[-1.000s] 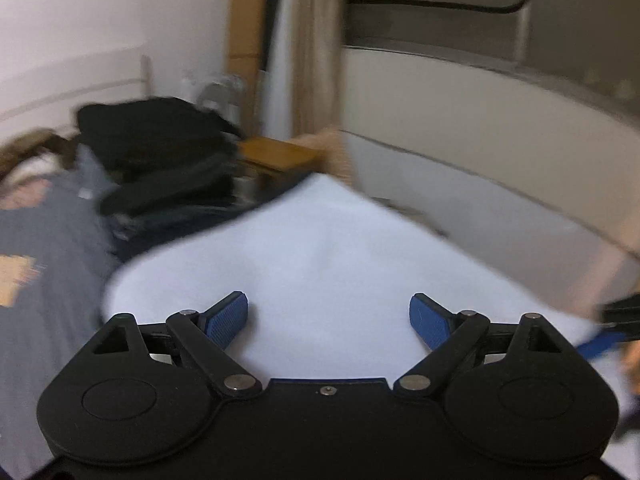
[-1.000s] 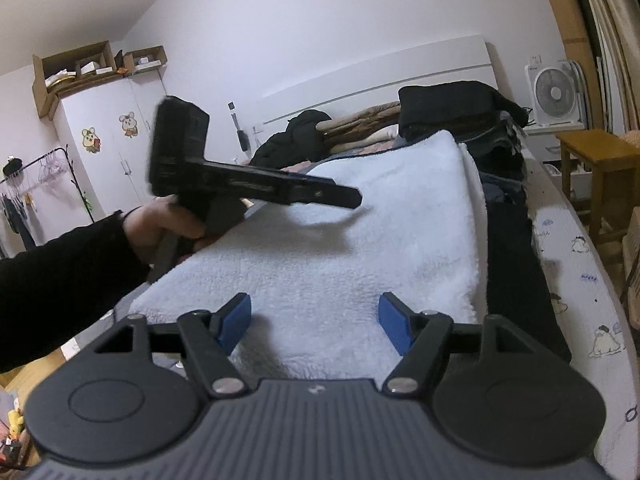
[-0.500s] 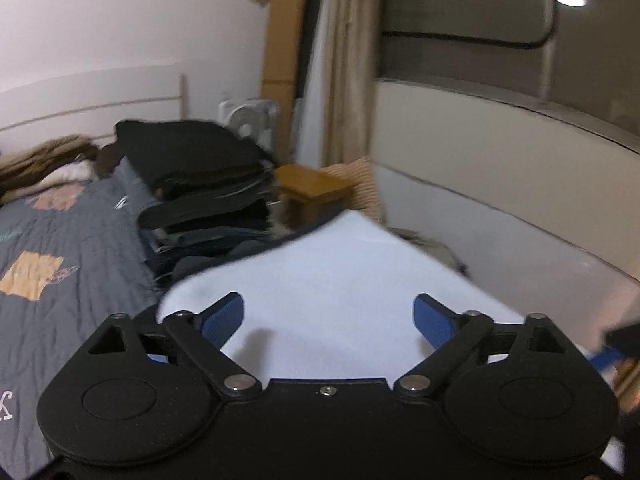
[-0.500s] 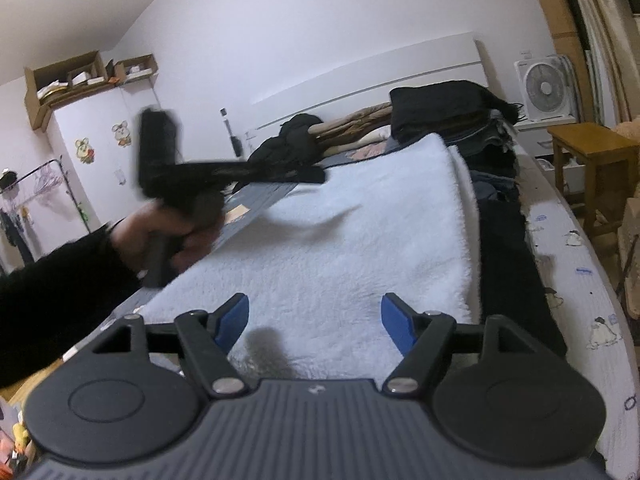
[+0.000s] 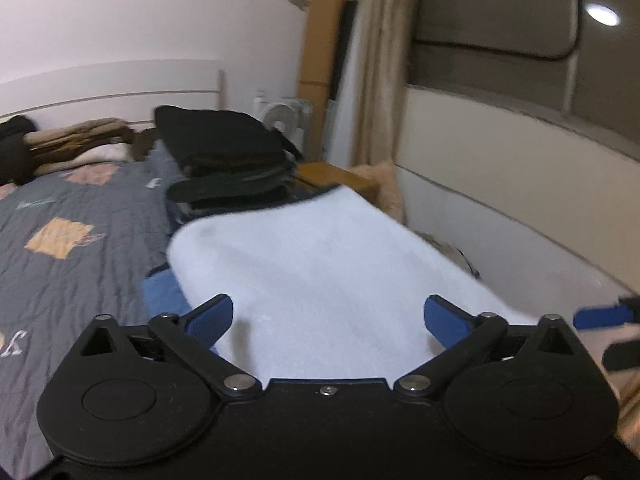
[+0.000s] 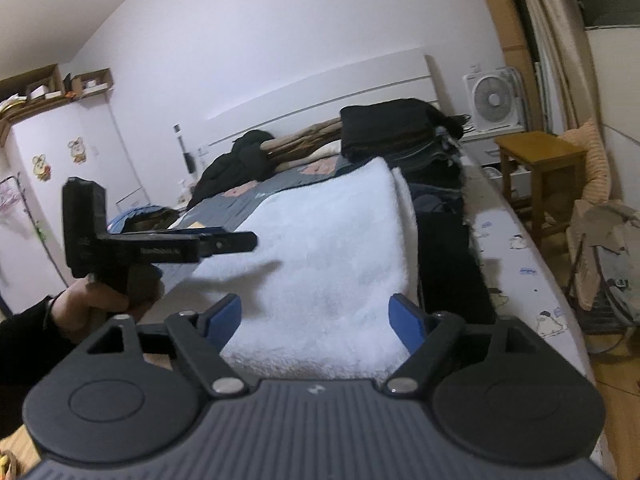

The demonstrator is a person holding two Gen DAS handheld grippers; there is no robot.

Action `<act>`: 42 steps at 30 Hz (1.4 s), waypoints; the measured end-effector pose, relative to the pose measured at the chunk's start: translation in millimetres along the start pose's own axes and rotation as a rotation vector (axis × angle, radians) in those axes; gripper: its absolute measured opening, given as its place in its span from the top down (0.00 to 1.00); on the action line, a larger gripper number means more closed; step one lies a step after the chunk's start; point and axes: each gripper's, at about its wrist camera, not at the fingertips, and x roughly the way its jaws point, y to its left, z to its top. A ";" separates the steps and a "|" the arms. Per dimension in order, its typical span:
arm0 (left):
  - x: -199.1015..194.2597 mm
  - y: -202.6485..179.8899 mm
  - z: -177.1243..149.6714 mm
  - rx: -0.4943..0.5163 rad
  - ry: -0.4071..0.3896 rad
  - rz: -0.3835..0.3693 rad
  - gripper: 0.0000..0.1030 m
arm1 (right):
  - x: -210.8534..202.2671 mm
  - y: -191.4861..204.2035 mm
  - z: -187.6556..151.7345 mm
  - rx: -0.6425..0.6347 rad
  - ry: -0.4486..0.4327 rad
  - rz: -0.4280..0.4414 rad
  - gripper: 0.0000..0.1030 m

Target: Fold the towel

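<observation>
Left tool (image 6: 240,242), gripped in a hand (image 6: 102,300): jaws opening, nothing between, raised over the near-left edge of the white fleece towel (image 6: 332,256). Towel folded lengthwise on the bed (image 5: 68,264), beside stacked dark clothes (image 6: 394,130). Right tool (image 6: 316,318): jaws opening, empty, above the towel's near end.

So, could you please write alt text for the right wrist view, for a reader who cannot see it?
A folded white towel lies on a bed, seen past the right gripper, whose blue-padded jaws are opening with nothing pressed between them. On the left, a hand holds the left gripper above the towel's edge.
</observation>
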 end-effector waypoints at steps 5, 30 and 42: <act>-32.4 -17.3 5.4 -0.036 0.006 0.075 0.00 | -6.2 10.1 5.5 -0.022 -0.007 -0.028 0.12; -132.2 -70.0 19.2 -0.101 0.243 0.239 0.00 | -32.3 55.6 30.3 -0.059 0.219 -0.057 0.07; -155.2 -80.4 24.4 -0.142 0.328 0.258 0.00 | -50.7 65.0 44.2 -0.090 0.258 -0.074 0.07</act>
